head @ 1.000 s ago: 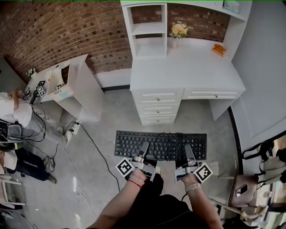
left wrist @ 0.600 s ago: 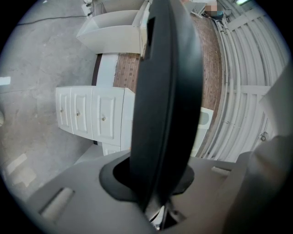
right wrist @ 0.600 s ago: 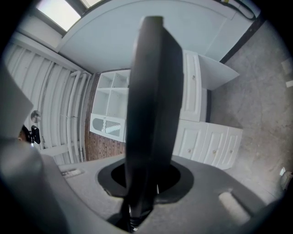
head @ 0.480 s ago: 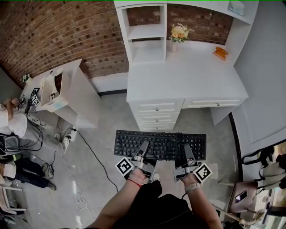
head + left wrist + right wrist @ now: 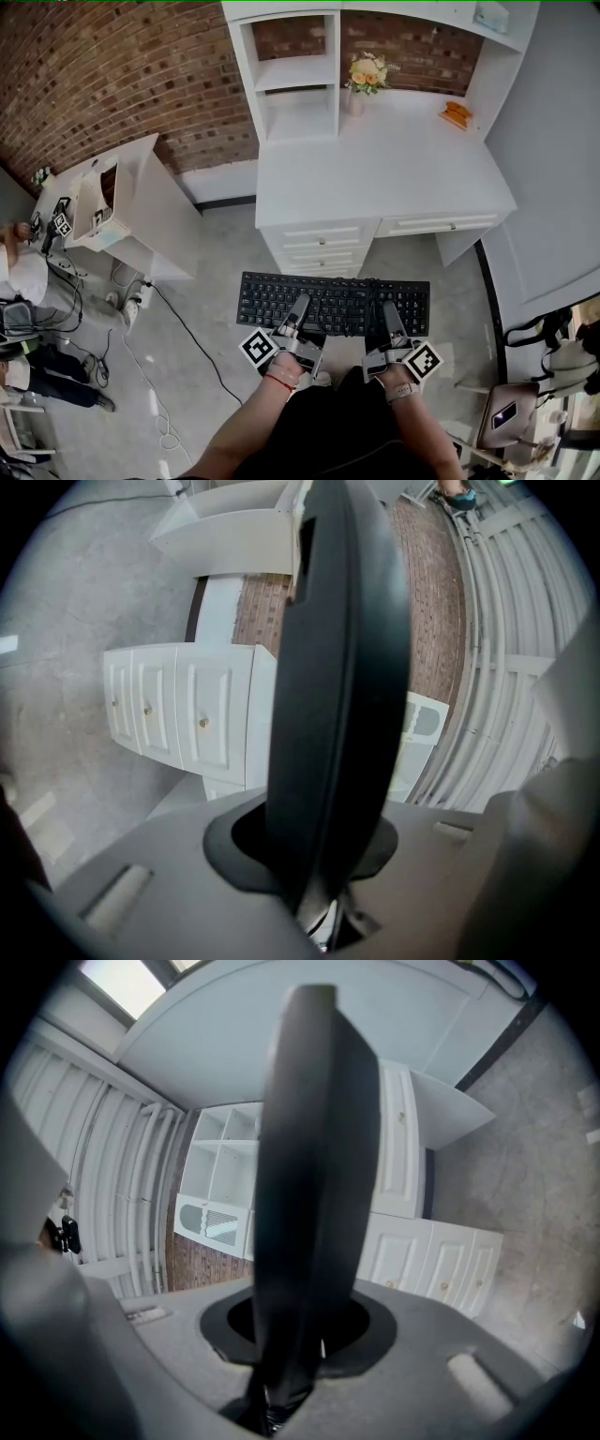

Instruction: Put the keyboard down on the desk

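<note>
A black keyboard (image 5: 333, 303) hangs level in the air above the grey floor, just in front of the white desk (image 5: 384, 173). My left gripper (image 5: 302, 317) is shut on its near edge left of the middle. My right gripper (image 5: 388, 321) is shut on the same edge further right. In the left gripper view the keyboard (image 5: 337, 667) shows edge-on as a dark slab between the jaws. The right gripper view gives the same edge-on keyboard (image 5: 314, 1166), with the desk drawers (image 5: 441, 1251) behind it.
The desk carries a vase of flowers (image 5: 361, 75) and an orange thing (image 5: 456, 112) at its back; its drawers (image 5: 319, 248) face me. A smaller white table (image 5: 122, 202) stands to the left, cables (image 5: 178, 328) run over the floor, and a bag (image 5: 506, 412) lies at lower right.
Both grippers and the keyboard have come closer to the desk, which now fills more of the head view. The grip on the keyboard is unchanged.
</note>
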Demonstrator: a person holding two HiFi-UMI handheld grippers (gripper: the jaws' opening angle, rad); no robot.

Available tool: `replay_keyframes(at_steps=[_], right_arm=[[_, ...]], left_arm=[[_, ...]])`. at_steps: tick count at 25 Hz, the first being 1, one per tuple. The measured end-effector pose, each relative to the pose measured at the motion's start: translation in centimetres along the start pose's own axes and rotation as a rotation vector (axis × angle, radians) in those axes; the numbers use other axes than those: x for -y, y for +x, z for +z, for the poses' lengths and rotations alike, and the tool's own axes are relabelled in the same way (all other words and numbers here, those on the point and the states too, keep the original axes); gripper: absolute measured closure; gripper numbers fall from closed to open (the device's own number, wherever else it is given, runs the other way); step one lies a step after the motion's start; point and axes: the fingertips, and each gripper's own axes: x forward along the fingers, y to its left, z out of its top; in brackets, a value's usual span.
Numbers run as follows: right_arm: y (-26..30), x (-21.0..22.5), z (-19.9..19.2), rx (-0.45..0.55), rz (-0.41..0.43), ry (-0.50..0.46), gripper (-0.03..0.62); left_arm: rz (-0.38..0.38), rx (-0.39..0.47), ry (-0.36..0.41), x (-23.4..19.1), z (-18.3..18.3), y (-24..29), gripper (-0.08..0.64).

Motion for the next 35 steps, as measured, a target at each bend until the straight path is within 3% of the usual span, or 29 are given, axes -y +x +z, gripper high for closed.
replay_keyframes(at_steps=[12,35], right_arm=[[5.5,1.6,2.3,-0.031,0.005,0.019,0.511],[20.2,5.3,10.9,-0.129,-0.017,0.04,0.511]], left_arm=[[-0.007,0.032,0.005,-0.6,1.8,5.2,0.483],[0.019,0.119,-0.01,-3.0,4.9,20.5,0.483]])
